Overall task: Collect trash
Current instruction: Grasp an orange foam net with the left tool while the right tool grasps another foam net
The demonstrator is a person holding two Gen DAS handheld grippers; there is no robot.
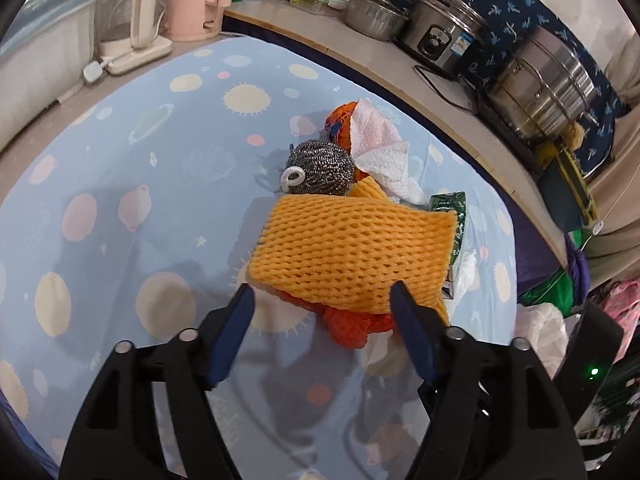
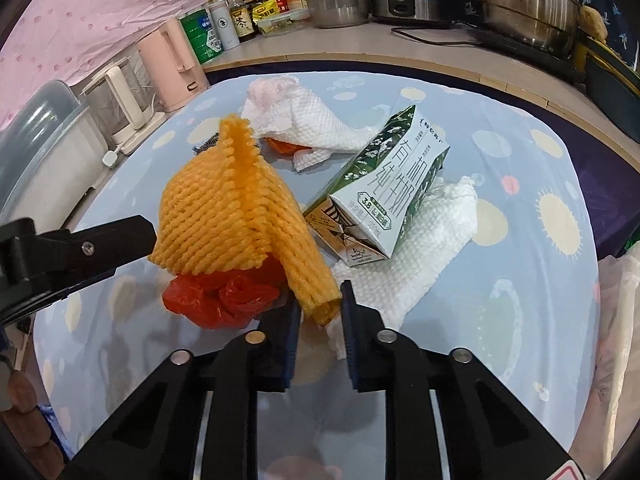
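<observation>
An orange foam fruit net [image 1: 348, 252] lies on a heap of trash on the blue patterned tablecloth [image 1: 120, 208]. My left gripper [image 1: 322, 290] is open, its fingers either side of the net's near edge, with crumpled red plastic [image 1: 348, 330] below. My right gripper [image 2: 320, 300] is shut on a lower corner of the foam net [image 2: 232, 216]. Red plastic [image 2: 224, 296] shows under the net. A green and white milk carton [image 2: 380, 196] lies on a white paper towel [image 2: 424, 240]. Another paper towel [image 2: 304, 120] sits behind. A steel scourer [image 1: 320, 168] rests beyond the net.
A finger of the left gripper [image 2: 80, 248] reaches in from the left of the right wrist view. Pots, a rice cooker [image 1: 444, 40] and bottles line the counter behind. A pink kettle [image 2: 176, 64] and white jug [image 1: 136, 20] stand at the table's far left.
</observation>
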